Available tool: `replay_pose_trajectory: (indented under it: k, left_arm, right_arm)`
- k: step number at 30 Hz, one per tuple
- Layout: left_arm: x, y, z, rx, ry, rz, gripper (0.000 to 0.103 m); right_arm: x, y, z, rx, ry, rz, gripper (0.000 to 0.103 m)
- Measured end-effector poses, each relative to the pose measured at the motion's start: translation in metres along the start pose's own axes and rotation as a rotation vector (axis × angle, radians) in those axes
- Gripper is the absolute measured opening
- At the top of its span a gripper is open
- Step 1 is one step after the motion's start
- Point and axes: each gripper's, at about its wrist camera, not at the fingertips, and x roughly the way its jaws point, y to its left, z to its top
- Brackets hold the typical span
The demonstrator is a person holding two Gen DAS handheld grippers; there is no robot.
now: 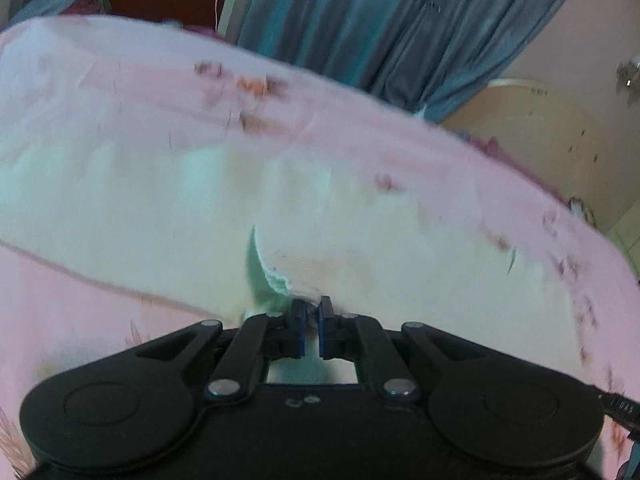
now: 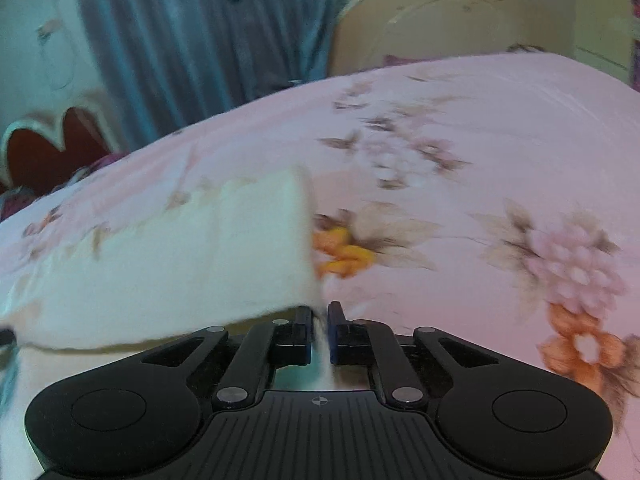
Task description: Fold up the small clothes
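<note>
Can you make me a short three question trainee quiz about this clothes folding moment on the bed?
1. True or false: the left hand-held gripper is shut on the white garment.
2. The bedsheet is: A plain blue, B pink floral, C striped green.
3. Fill in: the right hand-held gripper pinches the garment's ____.

Key: 1 true; 2 B; 3 edge.
</note>
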Motion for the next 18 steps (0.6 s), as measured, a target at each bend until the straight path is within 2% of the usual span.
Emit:
replay_pose_trajectory:
  k: [2,4,7,9,11,14,18]
  left_arm:
    - [0.000,-0.001,-0.001,0.027,0.007,0.009,0.007]
    - [-0.003,-0.001,0.002,0.034,0.014,0.014,0.018]
    - [-0.016,0.004,0.005,0.049,-0.007,0.042,0.023]
    - [-0.031,0.006,0.002,0.059,-0.045,0.071,0.027]
    - [-0.044,0.004,0.003,0.064,-0.096,0.081,0.028]
    - [-0.046,-0.009,0.008,0.094,-0.120,0.055,0.029]
    - [-0.020,-0.028,0.010,0.145,-0.067,0.015,0.030]
  right_arm:
    - [-0.003,0.002,-0.002,-0.027,-0.004,-0.008,0.007]
    - [-0.006,0.005,-0.001,-0.048,0.015,0.001,0.007]
    - [-0.020,0.003,-0.001,-0.061,0.019,0.023,0.008]
    - [-0.032,0.002,0.001,-0.070,-0.001,0.031,0.017]
    - [-0.042,0.001,0.005,-0.069,-0.039,0.035,0.061]
    - [-0.040,0.003,0.018,-0.072,-0.066,0.045,0.063]
    - [-0.004,0.005,0.041,-0.046,-0.028,0.074,0.062]
